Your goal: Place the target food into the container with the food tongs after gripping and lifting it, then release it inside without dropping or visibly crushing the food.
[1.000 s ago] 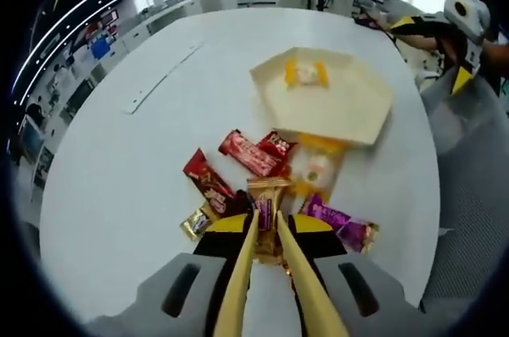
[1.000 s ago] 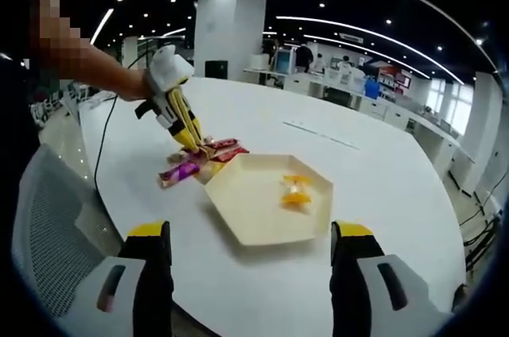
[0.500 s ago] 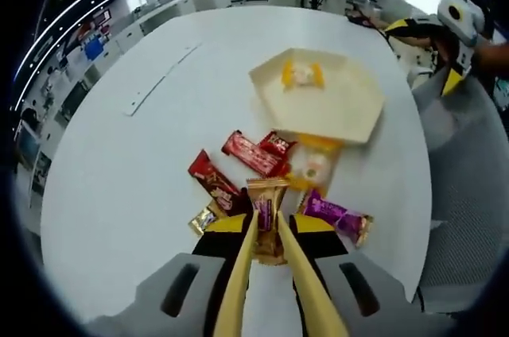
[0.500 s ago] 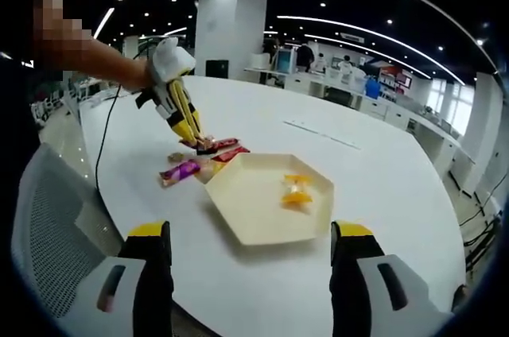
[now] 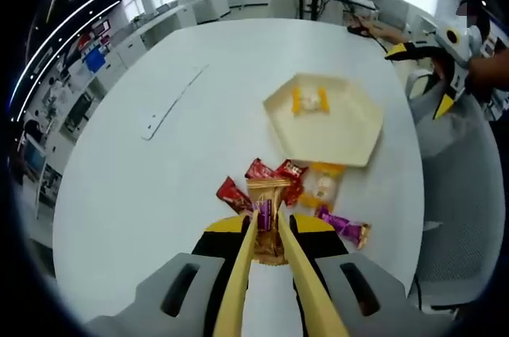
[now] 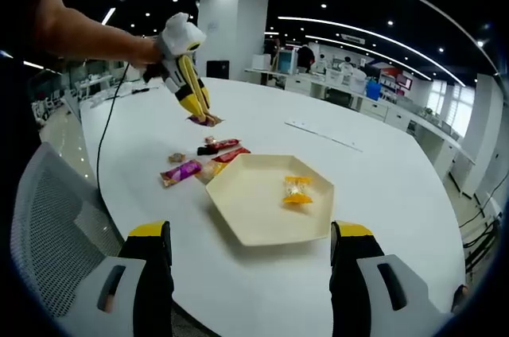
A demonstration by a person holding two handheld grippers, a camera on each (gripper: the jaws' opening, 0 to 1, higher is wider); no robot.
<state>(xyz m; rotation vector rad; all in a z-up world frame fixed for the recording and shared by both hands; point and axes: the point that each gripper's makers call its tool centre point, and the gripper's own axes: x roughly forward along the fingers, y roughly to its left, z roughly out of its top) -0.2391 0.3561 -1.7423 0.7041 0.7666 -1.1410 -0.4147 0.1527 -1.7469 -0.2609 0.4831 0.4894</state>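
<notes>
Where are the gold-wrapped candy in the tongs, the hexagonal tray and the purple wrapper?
gold-wrapped candy (image 5: 267, 211): left gripper view, middle of the wrapper between the tongs.
hexagonal tray (image 6: 253, 203): right gripper view, bare floor of the tray.
purple wrapper (image 5: 343, 227): left gripper view, middle of the wrapper on the table.

We are finding no readable text: print on candy wrappers (image 5: 274, 180) showing too small and blurred.
</notes>
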